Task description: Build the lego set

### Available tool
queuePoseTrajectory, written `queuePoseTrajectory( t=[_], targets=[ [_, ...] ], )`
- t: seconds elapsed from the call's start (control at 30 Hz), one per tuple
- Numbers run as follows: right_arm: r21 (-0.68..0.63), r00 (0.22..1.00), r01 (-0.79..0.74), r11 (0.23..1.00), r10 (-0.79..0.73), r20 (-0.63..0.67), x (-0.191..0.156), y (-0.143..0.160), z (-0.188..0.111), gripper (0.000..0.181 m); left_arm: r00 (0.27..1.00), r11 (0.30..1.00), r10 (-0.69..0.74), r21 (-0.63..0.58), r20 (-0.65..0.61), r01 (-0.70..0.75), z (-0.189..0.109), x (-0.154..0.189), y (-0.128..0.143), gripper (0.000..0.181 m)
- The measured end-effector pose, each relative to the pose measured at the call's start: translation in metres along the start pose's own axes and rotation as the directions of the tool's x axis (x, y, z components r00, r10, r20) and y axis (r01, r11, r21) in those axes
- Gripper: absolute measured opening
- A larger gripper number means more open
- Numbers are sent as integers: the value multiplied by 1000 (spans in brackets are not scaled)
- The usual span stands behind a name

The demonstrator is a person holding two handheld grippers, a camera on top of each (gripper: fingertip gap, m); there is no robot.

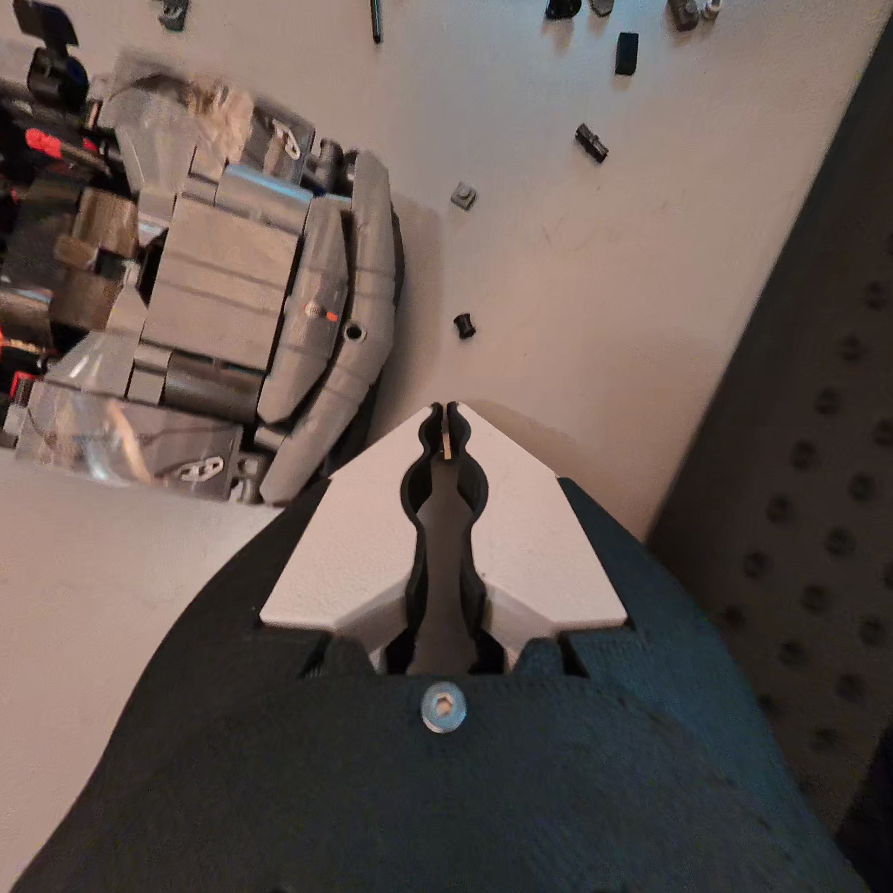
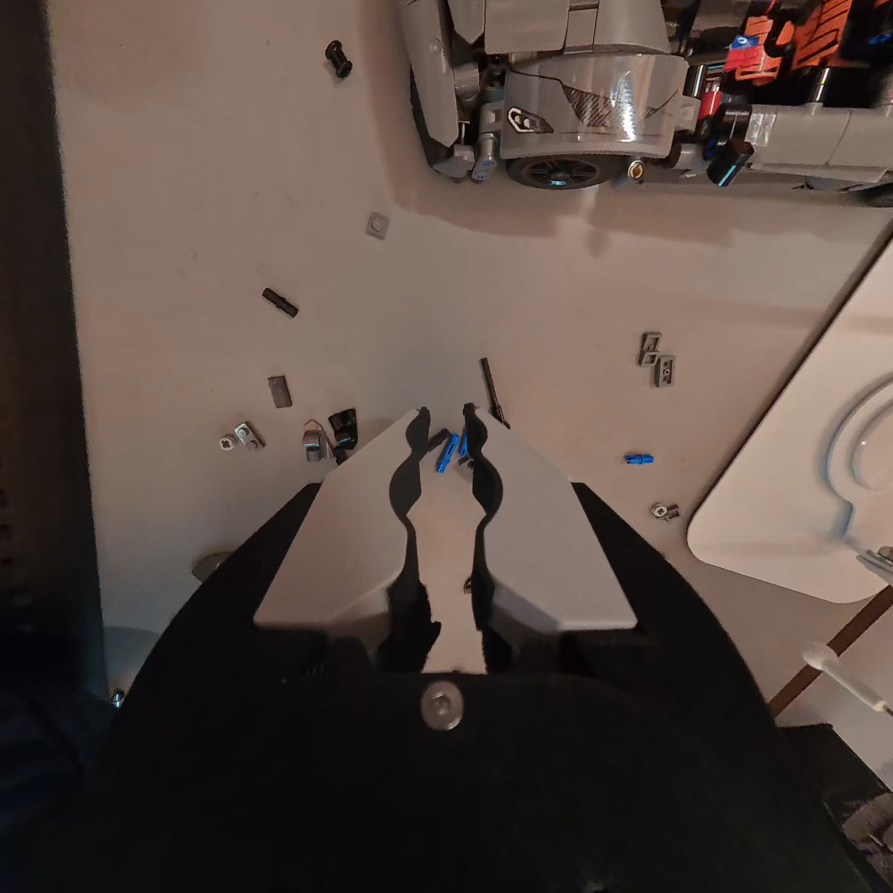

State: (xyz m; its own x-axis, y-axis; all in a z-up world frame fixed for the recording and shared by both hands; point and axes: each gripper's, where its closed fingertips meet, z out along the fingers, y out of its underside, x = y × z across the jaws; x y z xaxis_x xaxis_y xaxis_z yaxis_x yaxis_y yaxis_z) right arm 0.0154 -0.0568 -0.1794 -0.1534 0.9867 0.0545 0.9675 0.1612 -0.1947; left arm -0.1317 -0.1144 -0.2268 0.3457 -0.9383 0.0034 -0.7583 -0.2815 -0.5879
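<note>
A grey Lego car stands on the pale table, at the left in the left wrist view (image 1: 232, 290) and at the top right in the right wrist view (image 2: 580, 96). My left gripper (image 1: 445, 408) is shut above the bare table (image 1: 580, 290), just right of the car's nose. A thin pale sliver shows between its pads; I cannot tell what it is. My right gripper (image 2: 444, 413) is open, low over loose pieces. A blue pin (image 2: 447, 454) and a small black pin (image 2: 437, 439) lie between its fingers, and neither pad presses on them.
Loose parts lie around: a grey plate (image 1: 463, 195), a black bush (image 1: 465, 324), a black pin (image 1: 590, 142), another blue pin (image 2: 639, 459), a black axle (image 2: 490, 386), grey plates (image 2: 656, 360) and a cluster (image 2: 333, 435). A dark perforated board (image 1: 797, 435) borders the table. A white tray (image 2: 797, 483) sits right. Tip to tip, the grippers are about 15 cm apart.
</note>
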Motion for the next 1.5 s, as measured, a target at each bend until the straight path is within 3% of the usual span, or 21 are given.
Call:
queuePoseTrajectory(
  t=[0.53, 0.6, 0.77, 0.93, 1.03, 1.1, 1.23, 1.33, 1.5],
  targets=[
    [7, 999, -7, 1000, 8, -38, -1, 5, -17, 13, 987, 990, 133, -54, 88, -129, 54, 4, -71, 1],
    [9, 999, -11, 1000, 12, -47, 0, 6, -19, 14, 976, 983, 174, -89, 131, -163, 50, 3, -69, 7],
    [41, 997, -29, 999, 32, -66, 5, 4, -24, 21, 971, 989, 149, -18, 187, -148, 24, -3, -64, 16],
    [117, 999, -46, 992, 48, -14, 2, -18, -11, 32, 961, 988, -7, 148, 277, -35, -31, -23, -52, 27],
    [139, 998, -63, 988, 60, 24, 3, -32, 10, 40, 938, 977, -150, 195, 314, 91, -49, -41, -32, 53],
    [145, 996, -83, 986, 77, 47, 3, -40, 24, 45, 919, 968, -227, 175, 323, 177, -46, -51, -13, 71],
    [168, 991, -116, 979, 102, 91, 0, -55, 46, 49, 911, 965, -258, 124, 321, 230, -28, -61, 8, 82],
    [188, 990, -134, 973, 123, 69, 7, -62, 55, 52, 906, 968, -250, 77, 342, 238, -15, -69, 15, 77],
    [278, 985, -158, 947, 132, 112, 5, -82, 58, 50, 918, 959, -281, 106, 281, 262, -9, -70, 12, 71]
  ],
)
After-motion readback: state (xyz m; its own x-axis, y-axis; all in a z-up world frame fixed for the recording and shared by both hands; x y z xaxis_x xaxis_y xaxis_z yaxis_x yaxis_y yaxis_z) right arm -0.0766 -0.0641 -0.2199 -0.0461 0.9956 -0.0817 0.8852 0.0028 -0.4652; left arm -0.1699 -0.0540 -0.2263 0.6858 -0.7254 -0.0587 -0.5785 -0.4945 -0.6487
